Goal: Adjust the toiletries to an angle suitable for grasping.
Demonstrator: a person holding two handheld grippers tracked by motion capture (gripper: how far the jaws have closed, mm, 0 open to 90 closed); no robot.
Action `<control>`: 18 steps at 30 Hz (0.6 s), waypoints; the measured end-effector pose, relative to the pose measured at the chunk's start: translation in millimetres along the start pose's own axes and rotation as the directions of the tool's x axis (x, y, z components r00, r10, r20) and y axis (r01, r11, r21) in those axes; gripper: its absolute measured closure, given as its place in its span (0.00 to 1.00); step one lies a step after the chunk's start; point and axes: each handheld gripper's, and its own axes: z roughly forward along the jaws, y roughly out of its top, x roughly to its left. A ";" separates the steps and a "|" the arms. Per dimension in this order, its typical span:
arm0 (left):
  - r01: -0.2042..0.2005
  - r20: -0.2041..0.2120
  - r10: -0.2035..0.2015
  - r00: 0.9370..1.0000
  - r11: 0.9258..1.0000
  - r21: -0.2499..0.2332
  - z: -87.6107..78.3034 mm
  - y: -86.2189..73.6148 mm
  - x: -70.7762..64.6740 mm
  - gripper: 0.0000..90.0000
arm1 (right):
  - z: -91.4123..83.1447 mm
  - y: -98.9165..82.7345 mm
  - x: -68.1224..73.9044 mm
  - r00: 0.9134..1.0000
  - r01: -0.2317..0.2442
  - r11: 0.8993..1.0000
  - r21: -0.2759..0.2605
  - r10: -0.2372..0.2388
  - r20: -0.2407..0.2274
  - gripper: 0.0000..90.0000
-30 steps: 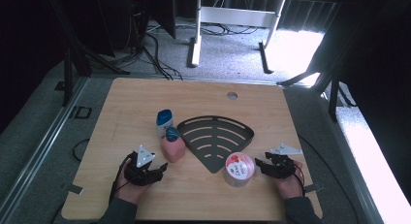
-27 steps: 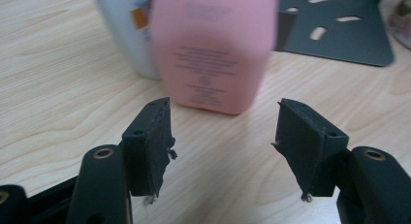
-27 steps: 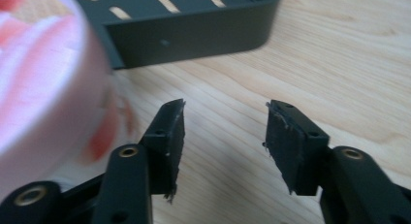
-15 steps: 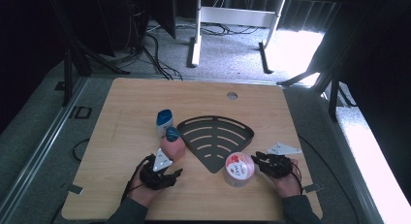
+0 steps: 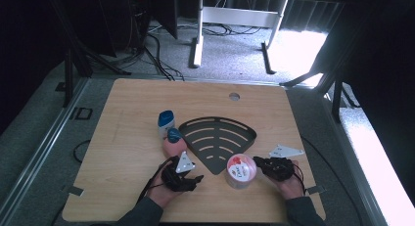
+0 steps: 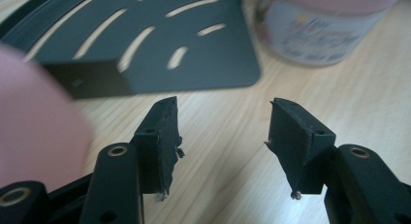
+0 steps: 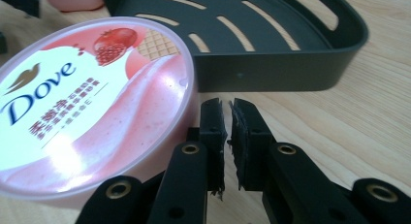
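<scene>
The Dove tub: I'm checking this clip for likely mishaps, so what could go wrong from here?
The right gripper has just been closing; its jaws are nearly shut beside the Dove tub with nothing between them, so it may shove the tub instead of gripping it. The left gripper is open with the pink bottle beside it and the black rack ahead; a careless move could topple the bottle.

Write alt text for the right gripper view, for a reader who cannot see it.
The right gripper's two black jaws stand nearly closed with nothing between them, beside a pink-lidded Dove tub on a wooden table. Behind them lies a black slotted corner tray.
</scene>
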 end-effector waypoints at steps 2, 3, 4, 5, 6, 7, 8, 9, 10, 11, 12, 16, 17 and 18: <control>-0.023 0.018 0.023 1.000 1.000 -0.004 2.9 4.6 -3.2 0.49 | 0.2 0.2 1.9 1.000 0.007 1.000 0.000 -0.007 -0.015 0.92; -0.032 0.025 0.032 0.999 0.999 -0.006 4.5 6.6 -4.7 0.49 | 0.7 0.5 2.9 1.000 0.009 1.000 0.001 -0.009 -0.020 0.92; -0.038 0.034 0.039 0.999 0.999 -0.009 6.2 8.2 -6.1 0.48 | 1.1 0.7 3.9 1.000 0.013 1.000 0.001 -0.013 -0.023 0.92; -0.047 0.041 0.047 0.998 0.999 -0.008 7.6 9.8 -7.3 0.48 | 1.6 0.8 4.6 0.999 0.019 1.000 0.002 -0.019 -0.029 0.92; -0.054 0.047 0.055 0.997 0.998 -0.011 8.9 10.9 -8.5 0.47 | 2.0 0.7 5.5 0.999 0.023 1.000 0.004 -0.023 -0.033 0.92; -0.058 0.054 0.059 0.997 0.998 -0.010 10.0 12.0 -9.6 0.47 | 2.3 0.5 6.3 0.999 0.027 1.000 0.005 -0.027 -0.038 0.92; -0.064 0.063 0.065 0.996 0.998 -0.010 11.1 12.8 -10.4 0.46 | 2.6 0.2 7.0 0.999 0.029 1.000 0.006 -0.029 -0.042 0.92; -0.068 0.074 0.069 0.995 0.998 -0.011 12.2 13.4 -11.4 0.46 | 2.9 0.0 7.9 0.998 0.030 0.999 0.010 -0.030 -0.046 0.92; -0.072 0.080 0.073 0.994 0.997 -0.011 13.3 13.9 -12.8 0.46 | 2.9 -0.3 8.9 0.998 0.035 0.999 0.013 -0.034 -0.049 0.92; -0.081 0.085 0.082 0.993 0.997 -0.009 14.3 14.6 -13.8 0.45 | 2.8 -0.7 9.9 0.998 0.036 0.999 0.014 -0.035 -0.052 0.92; -0.086 0.090 0.087 0.992 0.996 -0.010 15.1 15.2 -15.0 0.44 | 2.8 -0.9 10.7 0.998 0.040 0.999 0.014 -0.039 -0.057 0.92; -0.101 0.110 0.103 0.989 0.995 -0.023 17.8 18.2 -19.7 0.43 | 2.2 -1.4 14.2 0.997 0.050 0.999 0.018 -0.049 -0.063 0.92; -0.106 0.118 0.108 0.987 0.994 -0.022 18.4 19.1 -20.4 0.42 | 2.1 -1.4 14.8 0.997 0.054 0.998 0.018 -0.053 -0.064 0.92; -0.108 0.128 0.110 0.986 0.994 -0.022 19.1 20.2 -21.0 0.43 | 2.0 -1.5 15.3 0.996 0.057 0.998 0.018 -0.056 -0.066 0.92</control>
